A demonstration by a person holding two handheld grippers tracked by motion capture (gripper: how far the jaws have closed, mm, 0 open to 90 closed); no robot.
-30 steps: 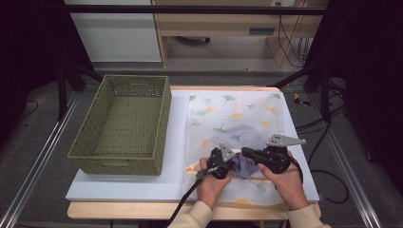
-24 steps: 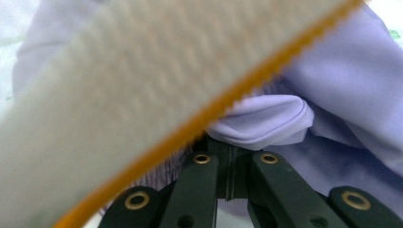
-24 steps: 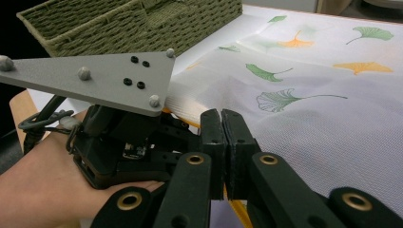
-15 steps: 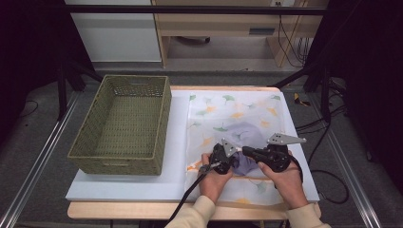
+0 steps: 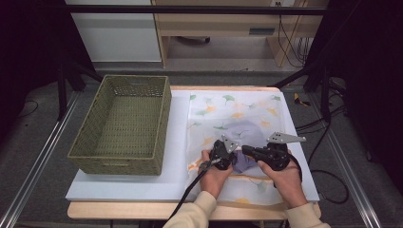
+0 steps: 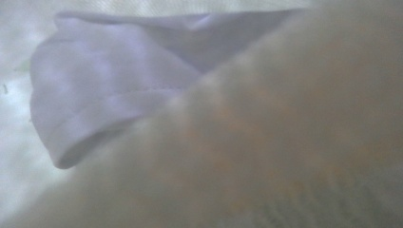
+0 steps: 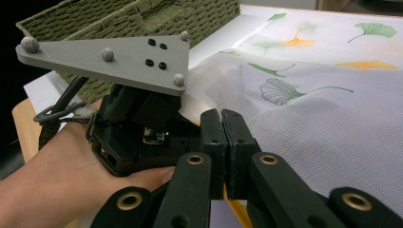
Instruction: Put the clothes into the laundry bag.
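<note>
With both grippers, left (image 5: 228, 154) and right (image 5: 247, 151), clamped on the mesh bag's (image 5: 247, 114) near edge, lift evenly so the purple cloth (image 5: 244, 135) stays inside.

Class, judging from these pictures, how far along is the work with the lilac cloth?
Done: nothing is in the wicker basket yet.
In hand: both grippers, left gripper and right gripper, are shut at the lilac cloth on the ginkgo-print sheet, apparently pinching fabric.
Left: probably finishing with the cloth and moving it to the basket.
</note>
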